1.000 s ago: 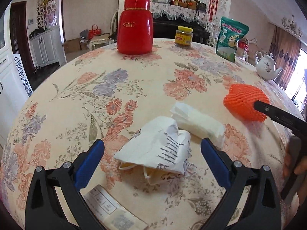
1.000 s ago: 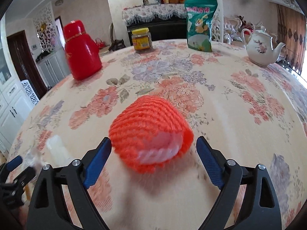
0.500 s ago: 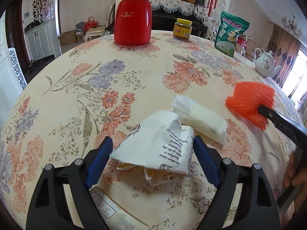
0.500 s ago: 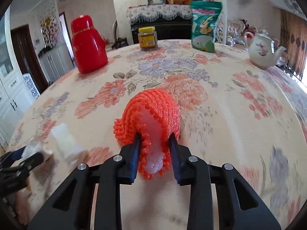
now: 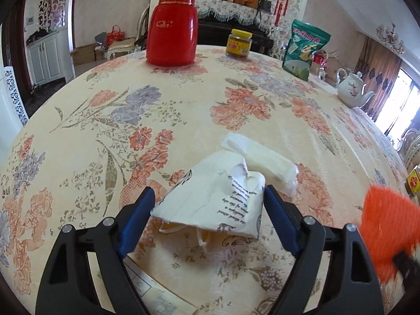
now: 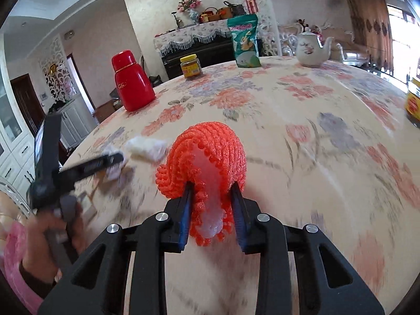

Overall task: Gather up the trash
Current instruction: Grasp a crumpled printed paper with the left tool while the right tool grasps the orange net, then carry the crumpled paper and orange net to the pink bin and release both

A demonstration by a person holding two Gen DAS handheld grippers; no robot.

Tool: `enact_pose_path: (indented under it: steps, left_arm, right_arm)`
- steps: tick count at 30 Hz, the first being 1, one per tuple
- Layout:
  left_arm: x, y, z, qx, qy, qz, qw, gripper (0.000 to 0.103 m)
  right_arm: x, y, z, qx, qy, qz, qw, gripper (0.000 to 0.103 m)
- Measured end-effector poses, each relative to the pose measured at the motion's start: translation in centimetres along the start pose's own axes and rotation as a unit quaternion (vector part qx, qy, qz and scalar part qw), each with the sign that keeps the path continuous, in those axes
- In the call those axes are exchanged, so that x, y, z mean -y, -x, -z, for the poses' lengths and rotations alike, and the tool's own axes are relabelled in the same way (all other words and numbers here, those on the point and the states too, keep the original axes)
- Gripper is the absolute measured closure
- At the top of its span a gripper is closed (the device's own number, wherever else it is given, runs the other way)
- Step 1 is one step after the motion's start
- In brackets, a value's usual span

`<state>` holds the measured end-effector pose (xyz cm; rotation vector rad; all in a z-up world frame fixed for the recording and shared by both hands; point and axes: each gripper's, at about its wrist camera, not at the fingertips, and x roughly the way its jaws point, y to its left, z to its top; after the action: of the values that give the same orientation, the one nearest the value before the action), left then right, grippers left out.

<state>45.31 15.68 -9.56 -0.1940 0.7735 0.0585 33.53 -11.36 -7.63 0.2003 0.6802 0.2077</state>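
Note:
A crumpled white paper bag with printed text [image 5: 212,199] lies on the floral tablecloth [image 5: 183,120]. My left gripper [image 5: 208,197] is open, with a blue pad on each side of the bag, touching or nearly touching it. A white tissue wad [image 5: 262,157] lies just behind the bag. My right gripper [image 6: 213,186] is shut on an orange foam fruit net [image 6: 210,155] and holds it above the table. The net also shows blurred at the right edge of the left wrist view [image 5: 388,236]. The left gripper shows in the right wrist view [image 6: 86,168].
A red thermos [image 5: 172,23], a yellow-lidded jar [image 5: 239,43], a green snack bag [image 5: 304,47] and a white teapot [image 5: 351,89] stand at the table's far side. A flat printed paper [image 5: 157,296] lies under my left gripper. Another jar [image 6: 413,102] stands at the right.
My right gripper shut on the orange net and lifted it off the table, toward me. My left gripper moved forward and its pads narrowed around the paper bag.

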Motion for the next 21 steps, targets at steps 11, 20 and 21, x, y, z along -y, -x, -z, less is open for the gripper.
enact_pose_path:
  steps: [11, 20, 21]
  left_arm:
    - [0.5, 1.9, 0.2, 0.048, -0.016, 0.008, 0.9987, 0.022]
    - [1.8, 4.6, 0.7, 0.114, -0.066, 0.039, 0.9905, 0.022]
    - [2.1, 4.7, 0.7, 0.116, -0.072, 0.042, 0.9897, 0.022]
  right_arm:
    - [-0.6, 2.0, 1.1, 0.033, -0.001, -0.017, 0.999, 0.074]
    - [0.2, 2.6, 0.4, 0.049, -0.008, -0.005, 0.999, 0.074]
    - [0.2, 2.8, 0.3, 0.053, -0.006, -0.001, 0.999, 0.074]
